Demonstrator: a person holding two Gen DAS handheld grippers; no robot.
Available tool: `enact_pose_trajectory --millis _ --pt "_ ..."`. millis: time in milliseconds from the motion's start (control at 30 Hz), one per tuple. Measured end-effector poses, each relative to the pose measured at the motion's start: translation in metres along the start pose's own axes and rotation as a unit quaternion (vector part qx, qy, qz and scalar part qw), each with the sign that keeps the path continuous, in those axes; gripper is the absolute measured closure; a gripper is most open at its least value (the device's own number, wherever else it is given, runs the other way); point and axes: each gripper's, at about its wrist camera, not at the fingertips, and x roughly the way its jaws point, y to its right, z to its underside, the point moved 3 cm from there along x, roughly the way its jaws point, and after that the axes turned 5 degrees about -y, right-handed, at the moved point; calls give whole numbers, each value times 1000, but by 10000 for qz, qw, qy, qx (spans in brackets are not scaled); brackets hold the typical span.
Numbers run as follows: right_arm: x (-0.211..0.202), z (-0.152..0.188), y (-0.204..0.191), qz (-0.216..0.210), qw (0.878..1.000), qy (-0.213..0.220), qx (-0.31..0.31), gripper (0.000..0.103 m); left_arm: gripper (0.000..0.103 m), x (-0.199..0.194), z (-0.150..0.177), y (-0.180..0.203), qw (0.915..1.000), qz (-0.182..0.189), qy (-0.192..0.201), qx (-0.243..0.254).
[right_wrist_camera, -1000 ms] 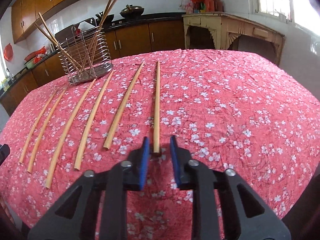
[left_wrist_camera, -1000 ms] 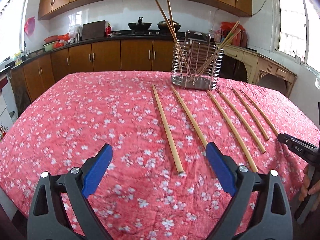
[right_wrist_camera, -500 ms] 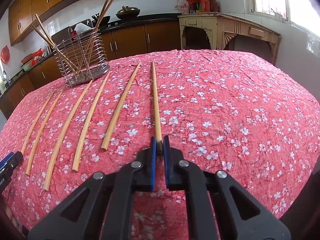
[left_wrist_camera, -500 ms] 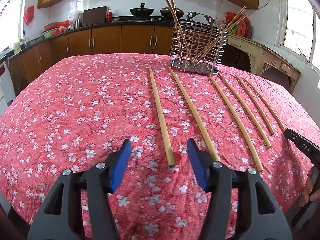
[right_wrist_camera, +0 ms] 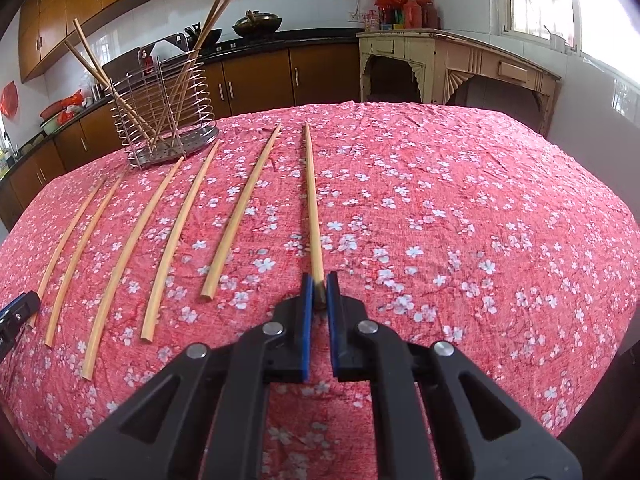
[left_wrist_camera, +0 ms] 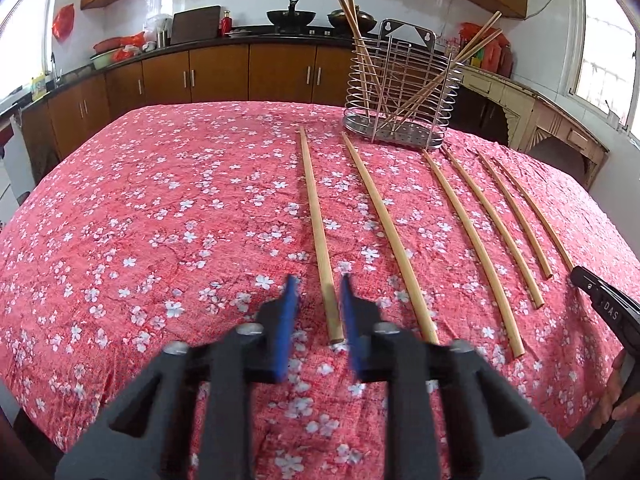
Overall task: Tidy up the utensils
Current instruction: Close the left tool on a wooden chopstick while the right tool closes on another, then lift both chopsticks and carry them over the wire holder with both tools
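Observation:
Several bamboo chopsticks lie in a row on the red flowered tablecloth [left_wrist_camera: 160,220]. My left gripper [left_wrist_camera: 317,280] straddles the near end of the leftmost chopstick [left_wrist_camera: 316,216]; its jaws are closing, with a gap still showing beside the stick. My right gripper [right_wrist_camera: 319,280] is shut on the near end of the rightmost chopstick [right_wrist_camera: 312,200], which still rests on the cloth. A wire utensil holder [left_wrist_camera: 400,92] stands at the far end of the row, with several chopsticks leaning inside it. The holder [right_wrist_camera: 164,116] appears at the upper left in the right wrist view.
Middle chopsticks [right_wrist_camera: 236,220] lie loose between the two grippers. The right gripper's body [left_wrist_camera: 604,308] and a hand [left_wrist_camera: 612,400] show at the table's right edge. Kitchen cabinets [left_wrist_camera: 224,72] and a cream side table [right_wrist_camera: 460,68] stand behind the table.
My left gripper moved forward and down to the leftmost chopstick's end, and its jaws narrowed from wide open to close around it. My right gripper closed fully on the rightmost chopstick.

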Motion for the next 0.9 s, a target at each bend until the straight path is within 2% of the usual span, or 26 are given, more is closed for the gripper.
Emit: enact_pose_trajectory --millis 33,167,400,500,667,900 --pt "0 0 0 -3 10000 2 -3 95 96 0 0 -1 10000 31 -4 -10" --pt "-1 0 0 -35 10000 9 16 95 96 -1 0 -8 9998 200 -59 0" --pt "-11 -2 2 7 9999 169 -8 96 96 -12 -2 -25 9997 243 2 44" --pt "-26 -11 1 57 9991 419 -75 96 96 -25 -11 -31 9995 206 190 150" --pt "-57 -36 2 90 9958 903 -150 96 96 -57 -36 -40 9967 153 729 311" --pt "-86 -76 8 -14 9908 1352 -37 96 96 -89 -76 -55 9911 136 1308 189"
